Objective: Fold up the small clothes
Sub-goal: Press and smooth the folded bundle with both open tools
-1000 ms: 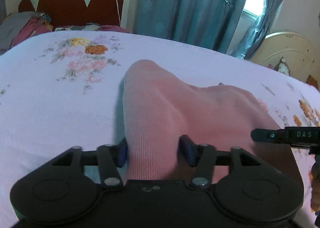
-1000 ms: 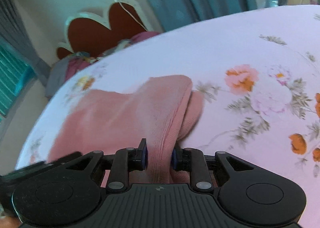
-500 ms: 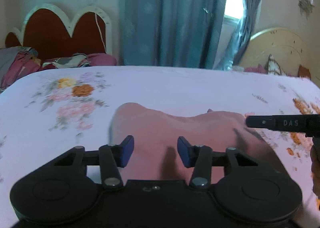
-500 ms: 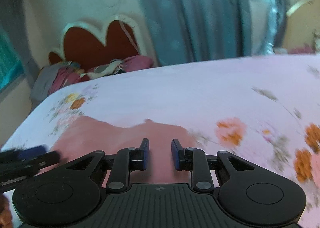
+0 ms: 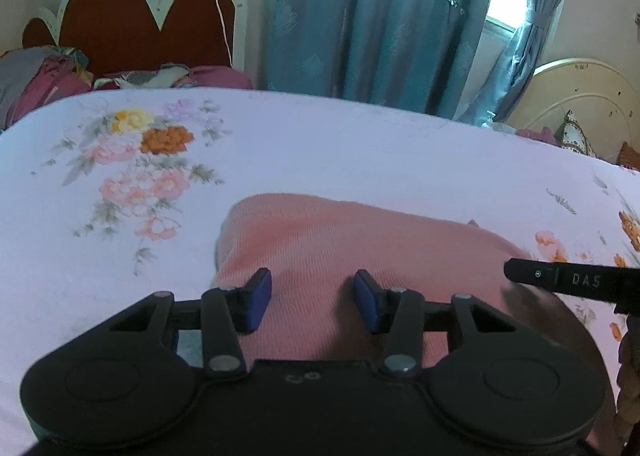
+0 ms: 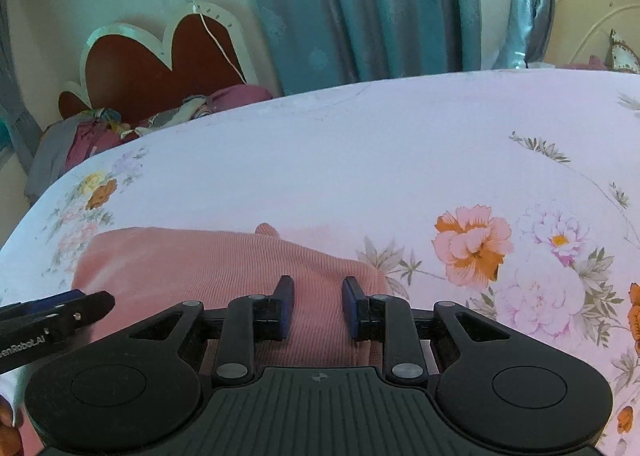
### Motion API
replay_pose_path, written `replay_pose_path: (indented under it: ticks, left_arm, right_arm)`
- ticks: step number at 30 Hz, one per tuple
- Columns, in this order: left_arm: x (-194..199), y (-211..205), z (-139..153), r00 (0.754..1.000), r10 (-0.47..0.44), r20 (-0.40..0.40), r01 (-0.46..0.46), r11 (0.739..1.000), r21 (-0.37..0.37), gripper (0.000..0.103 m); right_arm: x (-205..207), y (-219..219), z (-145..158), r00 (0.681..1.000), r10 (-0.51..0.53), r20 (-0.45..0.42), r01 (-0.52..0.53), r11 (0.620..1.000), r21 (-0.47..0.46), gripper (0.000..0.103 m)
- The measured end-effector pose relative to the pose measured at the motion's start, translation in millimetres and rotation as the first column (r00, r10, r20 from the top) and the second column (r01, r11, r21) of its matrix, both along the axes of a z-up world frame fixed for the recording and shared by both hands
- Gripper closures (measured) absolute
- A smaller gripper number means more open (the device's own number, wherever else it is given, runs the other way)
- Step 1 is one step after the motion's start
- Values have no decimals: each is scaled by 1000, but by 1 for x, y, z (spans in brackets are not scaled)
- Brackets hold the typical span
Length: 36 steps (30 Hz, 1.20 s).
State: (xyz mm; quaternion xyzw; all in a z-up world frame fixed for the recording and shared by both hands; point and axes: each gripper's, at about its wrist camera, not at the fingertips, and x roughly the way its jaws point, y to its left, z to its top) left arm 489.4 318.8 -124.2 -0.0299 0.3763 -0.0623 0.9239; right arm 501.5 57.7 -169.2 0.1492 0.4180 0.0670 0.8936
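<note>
So the pink ribbed garment [image 5: 360,252] was lying flat on the bed's floral sheet [image 5: 320,144], spread out right under and just past both sets of fingers. The left gripper [image 5: 314,302] had its blue fingers [image 5: 258,298] parted a fair way, nothing pinched between them, just the pink knit showing through the gap below. The right gripper [image 6: 316,308] sat over the garment's right edge with its fingers [image 6: 352,306] narrow but not touching each other, and no cloth caught there either. A little pink nub of fabric [image 6: 267,229] stuck out at the far edge, beyond the right fingers. Way past both were a red scalloped headboard [image 5: 132,20], blue curtains [image 5: 380,16] and a heap of clothes [image 5: 44,76].
</note>
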Motion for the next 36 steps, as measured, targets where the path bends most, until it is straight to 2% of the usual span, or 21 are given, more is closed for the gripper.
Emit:
replay_pose_path:
  ticks: [6, 11, 14, 17, 20, 26, 29, 33, 35, 36]
  left_arm:
    - [-41, 1, 23, 998, -30, 49, 29, 999, 29, 56]
    - [-73, -2, 27, 998, -43, 40, 40, 996, 79, 56]
    - [-87, -6, 21, 998, -42, 39, 37, 993, 111, 54]
    - [-90, -11, 13, 999, -40, 32, 35, 989, 147, 53]
    - [-89, -12, 7, 999, -35, 37, 28, 987, 158, 49]
    - [-93, -4, 17, 1000, -7, 15, 5, 992, 124, 50]
    - [-102, -2, 22, 1000, -13, 12, 11, 993, 121, 50]
    - [-122, -2, 24, 999, -29, 20, 26, 992, 125, 49]
    - [-133, -1, 23, 999, -32, 19, 30, 992, 122, 41]
    - [-138, -1, 21, 999, -34, 16, 32, 992, 121, 40]
  right_arm:
    - [-50, 3, 42, 992, 56, 112, -54, 998, -28, 78]
    - [-92, 14, 50, 985, 108, 138, -98, 992, -80, 78]
    - [-105, 20, 39, 987, 123, 108, -109, 986, -126, 78]
    - [-102, 19, 20, 995, 83, 50, -75, 987, -145, 78]
    - [-96, 10, 1, 999, 43, -9, -43, 995, -85, 78]
    - [-106, 8, 19, 999, 32, 18, -31, 997, -72, 78]
    - [-126, 8, 31, 997, 59, 46, -55, 994, -95, 78]
    - [-153, 9, 32, 997, 69, 32, -66, 992, -108, 78]
    - [-166, 10, 26, 998, 66, 14, -64, 990, -128, 78]
    - [-172, 8, 23, 998, 61, 6, -60, 989, -137, 78]
